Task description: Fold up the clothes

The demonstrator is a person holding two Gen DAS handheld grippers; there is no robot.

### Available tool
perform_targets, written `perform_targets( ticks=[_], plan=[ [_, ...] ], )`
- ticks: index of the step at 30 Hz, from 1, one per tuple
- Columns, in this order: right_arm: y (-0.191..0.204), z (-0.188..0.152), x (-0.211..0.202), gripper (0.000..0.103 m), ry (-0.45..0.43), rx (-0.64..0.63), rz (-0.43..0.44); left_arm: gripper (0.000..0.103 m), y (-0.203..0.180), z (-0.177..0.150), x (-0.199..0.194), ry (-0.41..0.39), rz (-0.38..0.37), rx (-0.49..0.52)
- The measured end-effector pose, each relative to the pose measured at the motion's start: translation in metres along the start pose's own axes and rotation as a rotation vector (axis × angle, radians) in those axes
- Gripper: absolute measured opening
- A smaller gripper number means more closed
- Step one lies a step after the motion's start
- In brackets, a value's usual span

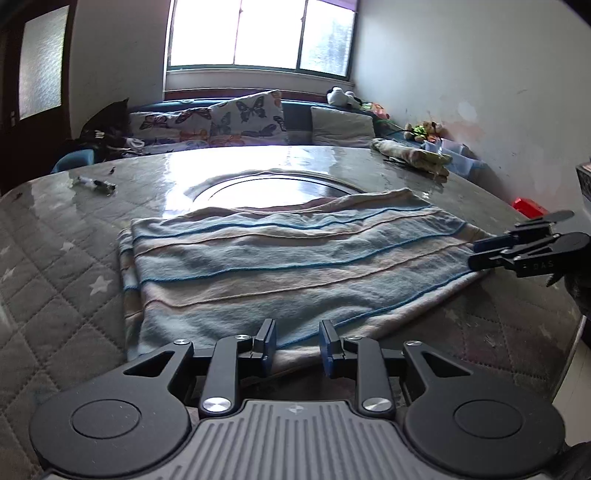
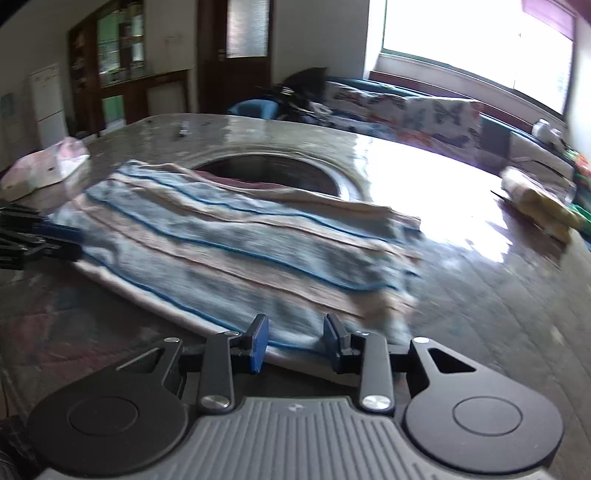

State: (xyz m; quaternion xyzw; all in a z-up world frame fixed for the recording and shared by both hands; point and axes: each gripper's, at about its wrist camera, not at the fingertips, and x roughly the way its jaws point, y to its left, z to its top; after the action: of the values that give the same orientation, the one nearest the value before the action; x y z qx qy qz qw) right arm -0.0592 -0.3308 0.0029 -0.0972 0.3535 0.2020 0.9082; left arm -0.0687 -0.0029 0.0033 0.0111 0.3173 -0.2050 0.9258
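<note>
window [image 1: 258, 35]: wide, bright daylight, glared on the tabletop
walls [image 1: 461, 74]: white, scuffed on one side
sofa [image 1: 332, 122]: under the window, butterfly cushions [image 1: 243, 116]
door [image 2: 236, 48]: dark wood, frosted pane
cabinet [image 2: 110, 66]: glass-fronted

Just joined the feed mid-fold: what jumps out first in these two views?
The striped blue-and-beige cloth lies folded flat across the middle of the glossy table, partly covering a round inset. The left tool sits at its near edge with jaws apart, the right tool at another edge, also apart. Bright window glare washes the far tabletop.
</note>
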Motion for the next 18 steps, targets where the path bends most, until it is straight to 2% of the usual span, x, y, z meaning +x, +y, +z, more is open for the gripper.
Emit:
perform_targets(
  ticks=[6,9,13,18],
  plan=[
    [-0.014,0.001,-0.008,0.033,-0.014,0.022,-0.016,0.035,0.010,0.002,-0.010,-0.015,0.037,-0.043],
    [-0.014,0.008,-0.004,0.033,-0.036,0.022,-0.019,0.035,0.017,0.001,-0.011,-0.013,0.059,-0.066],
    [-0.024,0.005,0.013,0.031,-0.004,0.050,-0.047,0.035,0.025,-0.004,-0.012,-0.011,0.069,-0.090],
    [-0.025,0.010,0.006,0.031,-0.021,0.058,-0.038,0.035,0.029,-0.001,-0.017,-0.022,0.072,-0.106]
  ],
)
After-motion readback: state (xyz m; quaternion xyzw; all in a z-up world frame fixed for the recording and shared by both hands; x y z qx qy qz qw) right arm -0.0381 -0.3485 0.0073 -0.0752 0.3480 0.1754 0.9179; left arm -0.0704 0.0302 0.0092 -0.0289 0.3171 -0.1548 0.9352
